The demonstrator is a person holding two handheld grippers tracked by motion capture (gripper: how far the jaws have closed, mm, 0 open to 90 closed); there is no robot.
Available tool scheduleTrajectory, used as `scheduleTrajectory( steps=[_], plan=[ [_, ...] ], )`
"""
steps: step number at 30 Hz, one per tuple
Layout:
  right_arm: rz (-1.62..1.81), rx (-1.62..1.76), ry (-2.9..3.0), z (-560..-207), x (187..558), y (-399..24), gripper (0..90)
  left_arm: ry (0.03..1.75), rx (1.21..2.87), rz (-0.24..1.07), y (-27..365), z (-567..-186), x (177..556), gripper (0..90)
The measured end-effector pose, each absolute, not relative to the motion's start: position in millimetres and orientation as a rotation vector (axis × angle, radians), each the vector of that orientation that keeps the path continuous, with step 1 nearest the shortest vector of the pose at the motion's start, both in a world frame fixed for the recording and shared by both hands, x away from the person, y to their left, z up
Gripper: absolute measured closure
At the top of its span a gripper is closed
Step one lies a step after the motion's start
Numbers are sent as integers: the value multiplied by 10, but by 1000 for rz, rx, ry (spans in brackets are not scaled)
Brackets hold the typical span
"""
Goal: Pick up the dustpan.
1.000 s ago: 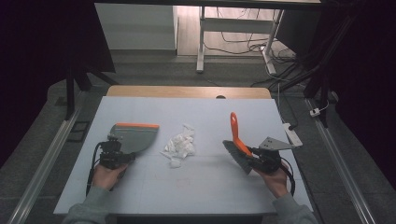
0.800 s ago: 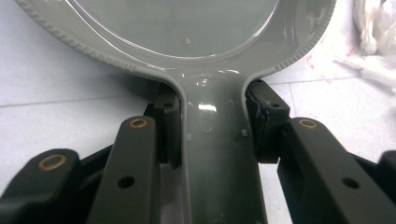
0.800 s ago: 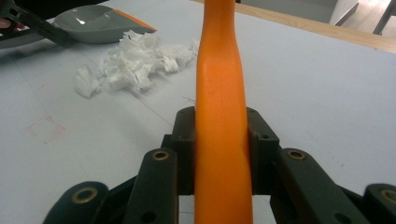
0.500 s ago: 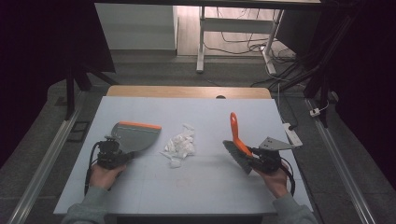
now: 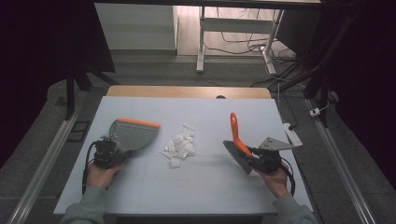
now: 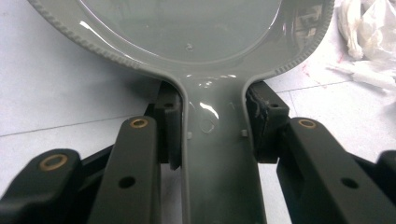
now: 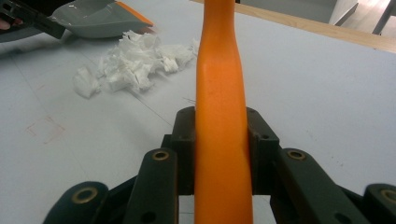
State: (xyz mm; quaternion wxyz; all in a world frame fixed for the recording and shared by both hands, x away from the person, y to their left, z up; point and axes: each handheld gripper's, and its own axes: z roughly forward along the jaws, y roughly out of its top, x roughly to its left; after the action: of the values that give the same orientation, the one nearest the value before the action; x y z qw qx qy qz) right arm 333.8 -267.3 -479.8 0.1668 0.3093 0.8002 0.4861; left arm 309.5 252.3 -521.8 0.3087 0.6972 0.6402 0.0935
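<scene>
**Two tongs, both clamped on cleaning tools**

No readable writing or brand anywhere. Left tongs [image 6: 212, 135] closed on the smooth grey plastic handle of a dustpan [image 5: 133, 135], glossy, ridged along the rim, orange strip at the front lip, lying on the pale counter [image 5: 205, 196]. Right tongs [image 7: 222, 140] gripping the orange handle of a brush [image 5: 237, 144], dark bristles down. Between them, near the dustpan's lip: crumpled white paper scraps [image 5: 180, 147]. Nothing blocking the scraps.
</scene>
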Motion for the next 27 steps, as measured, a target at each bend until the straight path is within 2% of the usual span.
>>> scheduleTrajectory(
  steps=[27],
  plan=[
    [1389,878,2266,-4783,3332,-2685,700,1473,1872,300,2725,-5052,2955,616]
  ],
)
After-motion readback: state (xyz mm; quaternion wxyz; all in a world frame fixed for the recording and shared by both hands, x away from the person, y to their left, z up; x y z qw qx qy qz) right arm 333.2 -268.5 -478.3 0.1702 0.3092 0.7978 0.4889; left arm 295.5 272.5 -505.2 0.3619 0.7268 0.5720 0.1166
